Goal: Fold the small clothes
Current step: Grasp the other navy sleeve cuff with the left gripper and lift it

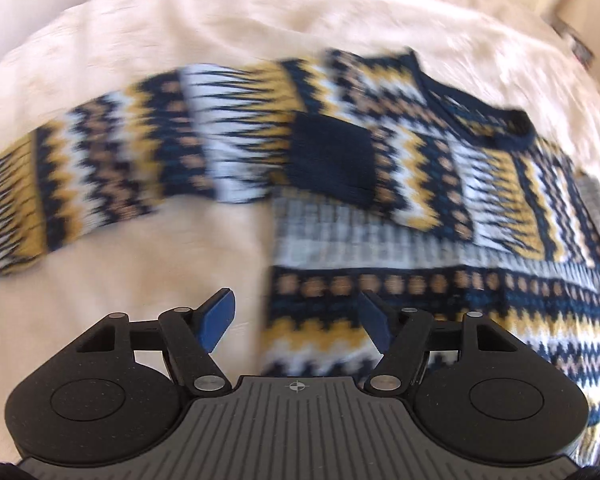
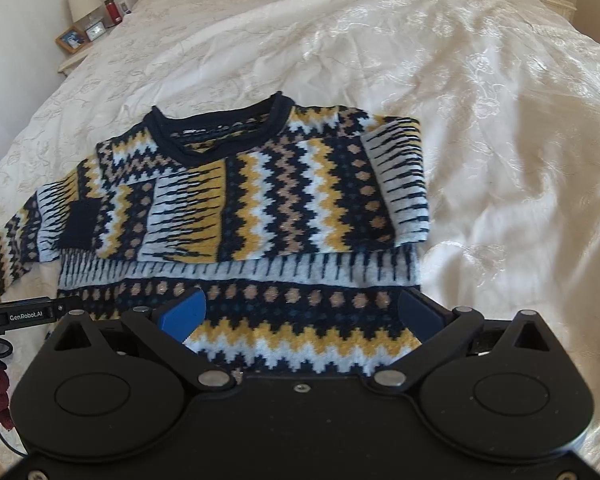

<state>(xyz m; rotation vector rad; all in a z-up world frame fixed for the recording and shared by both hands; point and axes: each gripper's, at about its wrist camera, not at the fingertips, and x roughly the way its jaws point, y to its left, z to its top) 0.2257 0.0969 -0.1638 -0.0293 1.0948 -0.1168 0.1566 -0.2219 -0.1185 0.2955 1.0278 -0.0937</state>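
On the white bed we see the patterned sweater flat, right sleeve folded in, left sleeve still out — both left gripper and right gripper gape empty, so a careless one-layer pinch could drag folds loose.

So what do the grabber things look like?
Both grippers are black plastic with two round discs at the base and hinged black arms with silver pins. The left gripper has blue fingers, a grey ribbed plate and a small crosshair mark. The right gripper has blue fingers too. A "GenRobot.AI" label shows beside it.
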